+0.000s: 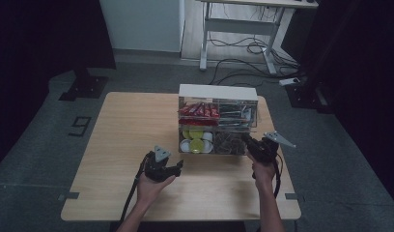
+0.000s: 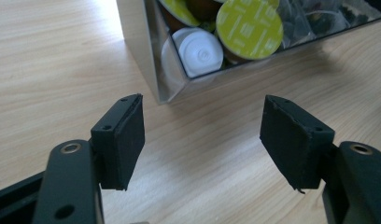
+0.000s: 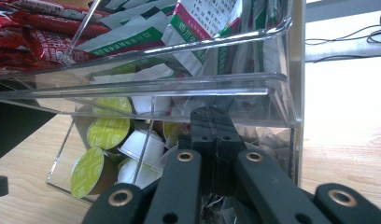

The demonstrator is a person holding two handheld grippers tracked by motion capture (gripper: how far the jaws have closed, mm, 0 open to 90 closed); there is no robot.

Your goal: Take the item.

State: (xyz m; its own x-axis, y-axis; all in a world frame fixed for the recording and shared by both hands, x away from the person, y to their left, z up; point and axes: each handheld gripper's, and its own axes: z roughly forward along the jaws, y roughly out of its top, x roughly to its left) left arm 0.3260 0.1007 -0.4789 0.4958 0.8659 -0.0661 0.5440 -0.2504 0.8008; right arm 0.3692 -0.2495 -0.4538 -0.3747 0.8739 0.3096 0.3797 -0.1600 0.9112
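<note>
A clear acrylic organiser box (image 1: 218, 92) stands on the wooden table (image 1: 127, 125). Its lower left compartment holds green-lidded pods (image 2: 248, 28) and white pods (image 2: 200, 51). My left gripper (image 1: 178, 166) is open with nothing between its fingers, and hovers just in front of the box's front left corner (image 2: 163, 95). My right gripper (image 1: 246, 142) is at the box's lower right compartment. Its pads (image 3: 212, 121) are pressed together against the clear front wall (image 3: 179, 88). I cannot tell whether anything thin is caught between them. Dark tea bags (image 1: 231, 141) lie in that compartment.
The upper compartments hold red sachets (image 3: 34, 32) and green-and-white sachets (image 3: 198, 23). Bare tabletop spreads to the left of the box (image 2: 48, 56). Beyond the table stand a desk frame (image 1: 238, 29) and floor cables (image 1: 243, 63).
</note>
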